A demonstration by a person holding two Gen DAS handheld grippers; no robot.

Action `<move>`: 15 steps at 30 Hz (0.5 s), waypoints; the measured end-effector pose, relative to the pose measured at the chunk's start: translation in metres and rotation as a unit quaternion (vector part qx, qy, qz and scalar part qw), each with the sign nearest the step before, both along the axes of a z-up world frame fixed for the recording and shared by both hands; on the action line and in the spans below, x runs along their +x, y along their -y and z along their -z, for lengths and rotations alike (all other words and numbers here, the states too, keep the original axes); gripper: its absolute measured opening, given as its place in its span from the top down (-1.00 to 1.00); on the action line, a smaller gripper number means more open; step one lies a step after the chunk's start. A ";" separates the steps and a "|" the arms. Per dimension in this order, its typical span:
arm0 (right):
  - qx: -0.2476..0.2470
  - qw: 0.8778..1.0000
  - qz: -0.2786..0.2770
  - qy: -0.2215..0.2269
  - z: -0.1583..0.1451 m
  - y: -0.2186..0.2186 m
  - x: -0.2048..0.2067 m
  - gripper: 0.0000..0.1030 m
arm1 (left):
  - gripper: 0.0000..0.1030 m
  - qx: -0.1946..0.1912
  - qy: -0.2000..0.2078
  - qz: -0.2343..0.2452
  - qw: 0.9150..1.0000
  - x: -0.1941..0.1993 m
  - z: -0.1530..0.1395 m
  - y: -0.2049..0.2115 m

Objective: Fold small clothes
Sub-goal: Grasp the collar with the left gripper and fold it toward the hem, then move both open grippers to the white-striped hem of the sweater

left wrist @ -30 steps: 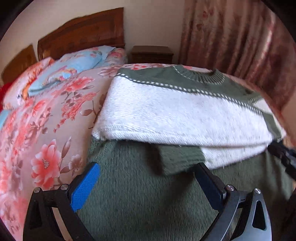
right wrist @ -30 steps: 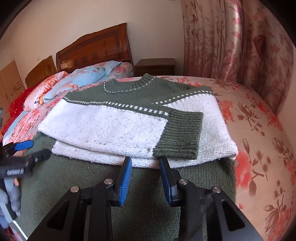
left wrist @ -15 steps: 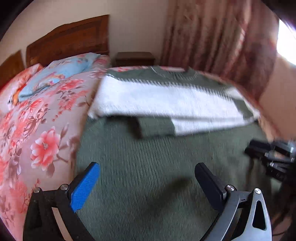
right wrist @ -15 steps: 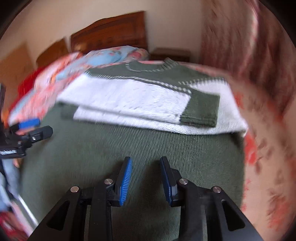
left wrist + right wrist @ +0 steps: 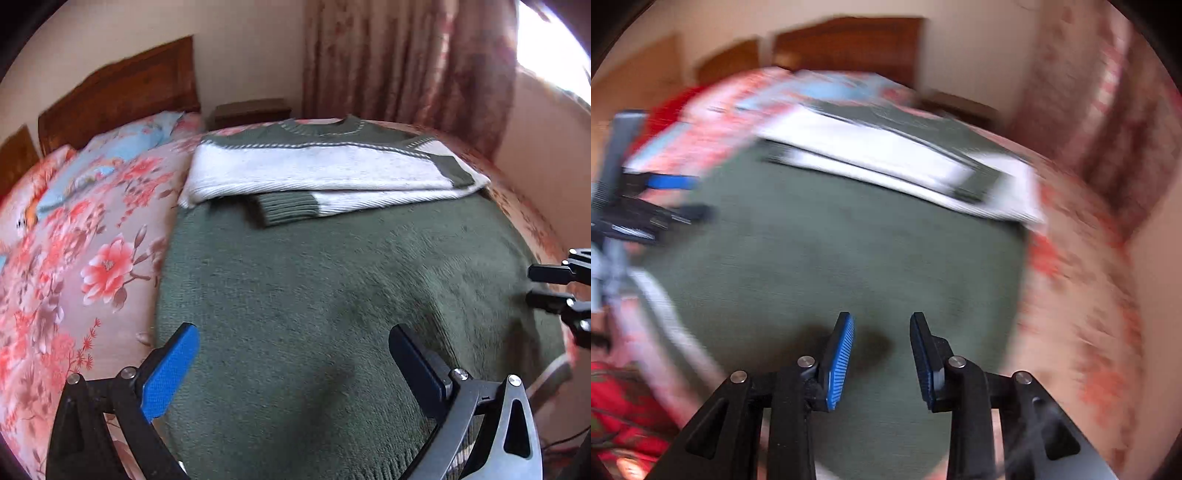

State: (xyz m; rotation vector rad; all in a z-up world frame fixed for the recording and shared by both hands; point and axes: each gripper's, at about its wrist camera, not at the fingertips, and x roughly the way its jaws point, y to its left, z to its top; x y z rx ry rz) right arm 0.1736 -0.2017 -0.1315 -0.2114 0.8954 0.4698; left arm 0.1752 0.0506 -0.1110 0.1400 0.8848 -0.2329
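A green and white knit sweater [image 5: 332, 280] lies flat on the bed, its white sleeves [image 5: 317, 173] folded across the chest and one green cuff [image 5: 288, 210] pointing left. My left gripper [image 5: 295, 354] is open and empty above the sweater's green lower half near the hem. My right gripper [image 5: 882, 339] is open, with a narrower gap, empty, above the same green part [image 5: 849, 251]; this view is blurred. Each gripper shows in the other's view, the right one [image 5: 554, 291] at the right edge, the left one [image 5: 668, 199] at the left.
The bed has a pink floral cover [image 5: 85, 266] and pillows [image 5: 122, 147] by a wooden headboard [image 5: 122, 92]. A dark nightstand [image 5: 251, 110] and floral curtains [image 5: 406, 66] stand behind. The bed's right edge [image 5: 532, 221] runs close to a wall.
Both grippers have pulled back from the folded sleeves toward the sweater's hem. The right wrist view has swung and gone blurred. The sweater has not moved.
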 end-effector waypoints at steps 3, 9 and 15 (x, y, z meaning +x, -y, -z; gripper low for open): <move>-0.033 0.997 -0.069 -0.015 0.019 -0.041 -0.015 0.39 | -1.00 -0.006 -0.022 -0.008 1.000 -0.005 0.019 -0.008; -0.036 0.995 -0.083 -0.035 0.026 0.005 -0.031 0.35 | -1.00 -0.003 -0.024 -0.024 0.999 -0.028 0.021 -0.029; -0.082 0.994 -0.067 -0.032 0.019 0.017 -0.041 0.36 | -1.00 0.006 -0.053 -0.030 0.998 -0.051 0.014 -0.020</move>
